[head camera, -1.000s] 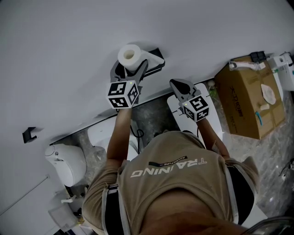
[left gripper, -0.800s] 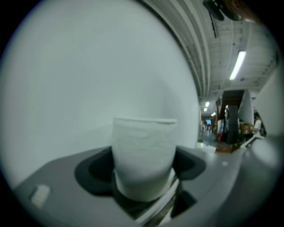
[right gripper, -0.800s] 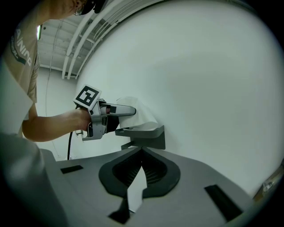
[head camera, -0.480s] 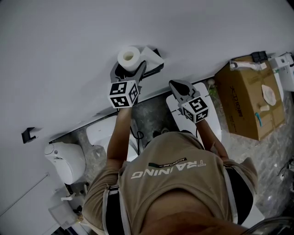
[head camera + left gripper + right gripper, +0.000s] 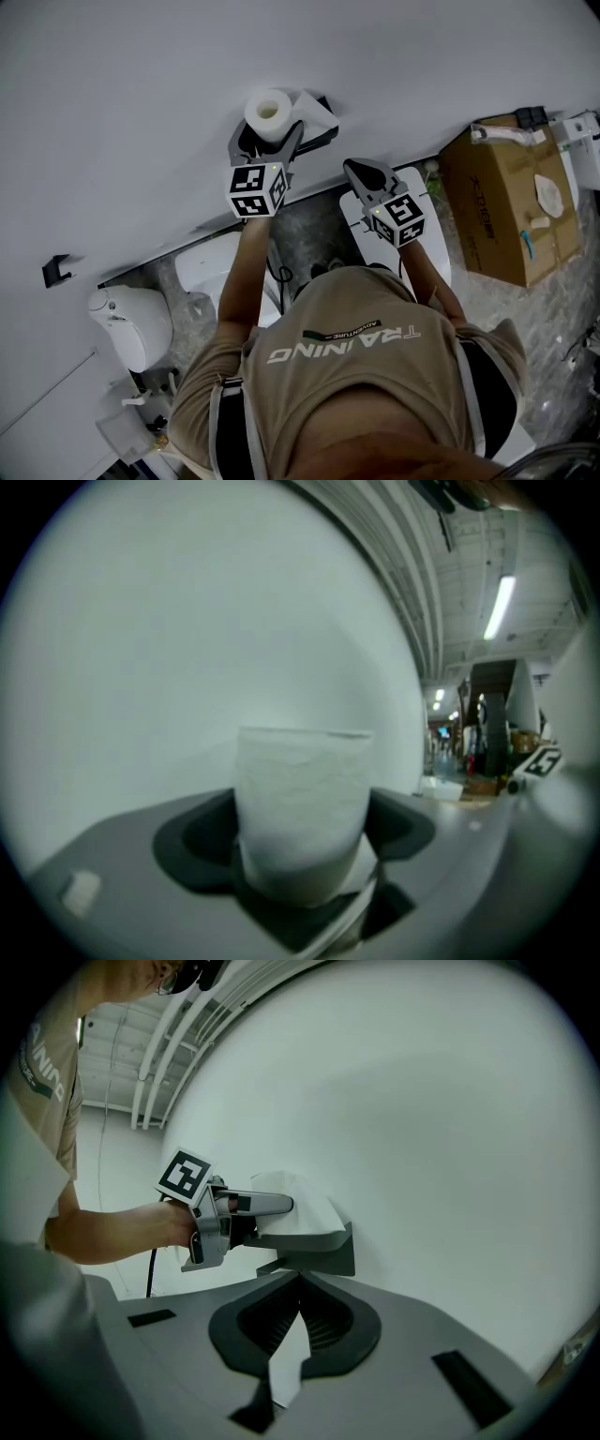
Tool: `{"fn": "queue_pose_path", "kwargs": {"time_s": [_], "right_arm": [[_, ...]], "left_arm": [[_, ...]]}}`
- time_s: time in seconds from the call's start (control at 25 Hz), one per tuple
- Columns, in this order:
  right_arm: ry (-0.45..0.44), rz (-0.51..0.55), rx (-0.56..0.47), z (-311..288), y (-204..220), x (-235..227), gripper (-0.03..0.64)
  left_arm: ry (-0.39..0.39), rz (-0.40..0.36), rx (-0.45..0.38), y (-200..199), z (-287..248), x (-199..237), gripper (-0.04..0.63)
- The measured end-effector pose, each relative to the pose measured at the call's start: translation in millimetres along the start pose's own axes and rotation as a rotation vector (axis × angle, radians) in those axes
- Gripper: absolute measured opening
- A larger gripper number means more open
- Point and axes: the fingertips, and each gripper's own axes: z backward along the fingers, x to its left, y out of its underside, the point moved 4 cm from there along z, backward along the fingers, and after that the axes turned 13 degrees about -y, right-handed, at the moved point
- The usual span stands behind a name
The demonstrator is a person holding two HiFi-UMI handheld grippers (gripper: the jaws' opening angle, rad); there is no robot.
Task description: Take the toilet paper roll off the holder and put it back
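Since 1 s ago: L gripper (image 5: 266, 136) and toilet paper roll (image 5: 269, 111) have crept slightly toward the wall in head view; R gripper (image 5: 357, 170) has barely shifted. Small move, so prob. fine positioning at the holder (image 5: 324, 133), not a carry. L jaws closed on roll's sides and roll fills the gap, core end facing up, loose sheet draped over holder. Can't tell if roll sits on holder or just clear of it. R jaws nearly together, nothing held, hanging back near the wall. Cardboard box (image 5: 502, 211) on floor to the right, white items at its top, contents unclear.
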Motion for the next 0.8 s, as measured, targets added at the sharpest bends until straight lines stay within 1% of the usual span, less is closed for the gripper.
{"fn": "queue_pose_path", "kwargs": {"time_s": [0.12,0.2,0.48,0.64,0.8], "right_arm": [[-0.003,-0.001,0.0,-1,-1,2,0.011],[-0.005,0.0,0.004,-2,-1,4,0.011],[-0.005,0.015,0.005,-1,-3,14,0.011],[-0.005,0.026,0.006,1,-4,19,0.011],[-0.016,0.031,0.003,2,-4,29,0.012]], "left_arm": [[0.0,0.016,-0.012,-1,4,0,0.4],[-0.005,0.013,-0.017,-2,6,1,0.407],[0.011,0.023,-0.017,4,19,2,0.41],[0.016,0.04,-0.019,8,30,3,0.408],[-0.003,0.036,-0.016,14,48,6,0.408]]}}
